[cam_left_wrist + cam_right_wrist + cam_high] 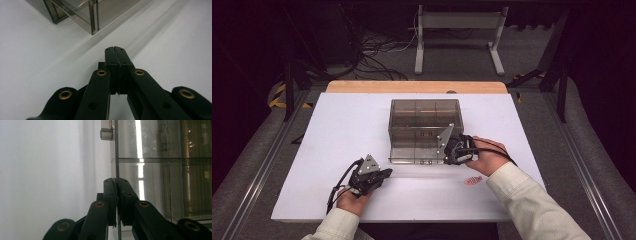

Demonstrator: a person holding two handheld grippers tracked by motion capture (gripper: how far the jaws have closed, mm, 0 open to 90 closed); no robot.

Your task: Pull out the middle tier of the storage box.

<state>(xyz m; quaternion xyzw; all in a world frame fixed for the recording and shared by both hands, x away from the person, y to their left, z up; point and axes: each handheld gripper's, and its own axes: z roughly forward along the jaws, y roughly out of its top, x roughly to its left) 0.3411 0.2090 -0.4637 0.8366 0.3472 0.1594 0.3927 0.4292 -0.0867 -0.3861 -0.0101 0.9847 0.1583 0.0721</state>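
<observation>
Gripping a thin clear panel edge of the smoked acrylic box (424,131), the right tongs (451,152) are clenched on it at the box's front right corner; in the right gripper view the pane (116,157) runs straight up from between the pressed jaws, with a small metal hinge (107,131) beside it near the top. Left tongs (115,50) are clenched on nothing, jaws together, resting low over bare desk (342,130) at the near left, well apart from the box; in the left gripper view they point toward the box's near corner (92,27). Box sits near the desk's centre, long axis running left to right, divided into compartments, its open front facing the person. Open room: wide bare surface left of the box and along the near edge; less on the right, where a small red mark (473,180) lies just beside the right sleeve. Desk top is white and matte, with a wooden strip at the far edge. Beyond it: grey floor, loose cables, a white metal frame, dark surroundings.
</observation>
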